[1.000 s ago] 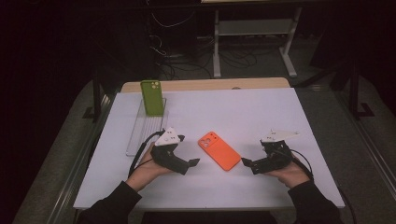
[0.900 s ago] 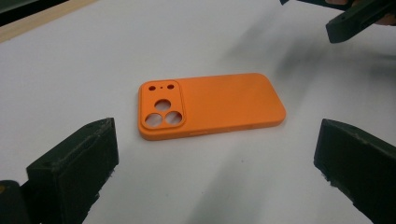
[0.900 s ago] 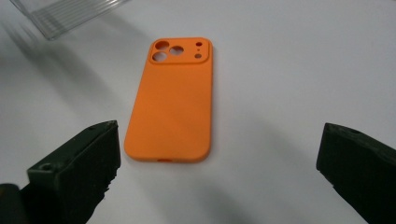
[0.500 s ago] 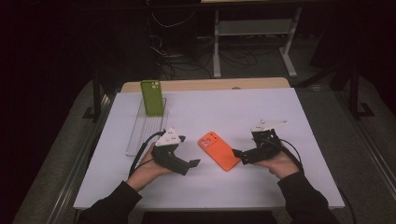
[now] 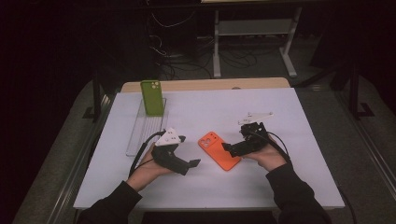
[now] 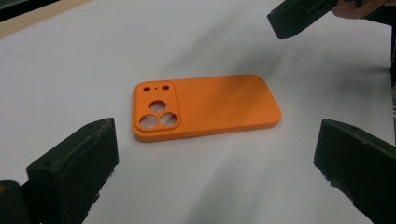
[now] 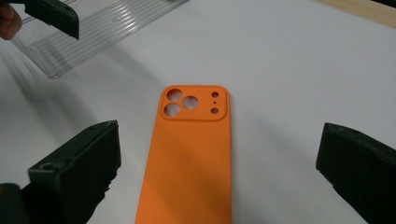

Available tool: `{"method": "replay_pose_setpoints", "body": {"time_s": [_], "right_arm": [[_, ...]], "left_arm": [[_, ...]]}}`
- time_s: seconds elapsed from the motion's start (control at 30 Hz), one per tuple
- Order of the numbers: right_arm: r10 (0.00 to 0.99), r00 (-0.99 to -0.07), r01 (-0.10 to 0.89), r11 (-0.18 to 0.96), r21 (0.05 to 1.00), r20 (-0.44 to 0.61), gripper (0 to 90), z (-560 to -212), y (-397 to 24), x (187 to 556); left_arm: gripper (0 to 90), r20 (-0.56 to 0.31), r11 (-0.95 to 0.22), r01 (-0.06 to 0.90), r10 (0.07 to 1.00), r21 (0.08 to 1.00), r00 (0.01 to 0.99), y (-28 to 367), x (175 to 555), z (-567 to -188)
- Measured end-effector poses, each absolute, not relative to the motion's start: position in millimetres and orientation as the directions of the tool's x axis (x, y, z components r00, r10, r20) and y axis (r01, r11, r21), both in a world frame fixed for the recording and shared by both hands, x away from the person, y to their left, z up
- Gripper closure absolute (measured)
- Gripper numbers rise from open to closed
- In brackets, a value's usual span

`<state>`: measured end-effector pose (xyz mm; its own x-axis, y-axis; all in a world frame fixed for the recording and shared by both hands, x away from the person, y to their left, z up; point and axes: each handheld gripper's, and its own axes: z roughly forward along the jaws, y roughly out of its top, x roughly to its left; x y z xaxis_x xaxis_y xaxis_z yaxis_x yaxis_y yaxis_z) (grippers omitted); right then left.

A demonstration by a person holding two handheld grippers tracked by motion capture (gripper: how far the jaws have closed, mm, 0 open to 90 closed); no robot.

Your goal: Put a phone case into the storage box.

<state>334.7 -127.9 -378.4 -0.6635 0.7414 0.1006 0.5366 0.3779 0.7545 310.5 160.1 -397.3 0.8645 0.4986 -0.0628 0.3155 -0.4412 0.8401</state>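
An orange phone case lay flat, camera cutouts up, on the white table. The left gripper sat just left of the case, jaws spread wide and empty. The right gripper reached its right edge, equally agape. Beyond the case, a green phone case stood in a clear ribbed rack.

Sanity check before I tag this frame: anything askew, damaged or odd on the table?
Nothing stands out. The orange phone case lies flat and intact, diagonal between the open left gripper and right gripper. The green phone case stands upright in the clear rack.
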Motion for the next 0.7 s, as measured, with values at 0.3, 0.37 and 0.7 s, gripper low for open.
{"method": "replay_pose_setpoints", "body": {"time_s": [0.3, 0.37, 0.7], "right_arm": [[0.751, -0.651, 0.535, 0.353, 0.768, 0.109, 0.0, -373, -119, 345], [0.753, -0.648, 0.534, 0.347, 0.771, 0.111, 0.0, -371, -117, 346], [0.774, -0.626, 0.531, 0.337, 0.778, 0.092, 0.0, -370, -109, 352]], "left_arm": [[0.0, -0.053, -0.444, 0.307, 0.497, 0.842, 0.866, 161, 312, -397], [0.0, -0.056, -0.443, 0.31, 0.498, 0.841, 0.866, 161, 312, -397], [0.0, -0.069, -0.436, 0.321, 0.502, 0.841, 0.862, 161, 312, -398]]}}
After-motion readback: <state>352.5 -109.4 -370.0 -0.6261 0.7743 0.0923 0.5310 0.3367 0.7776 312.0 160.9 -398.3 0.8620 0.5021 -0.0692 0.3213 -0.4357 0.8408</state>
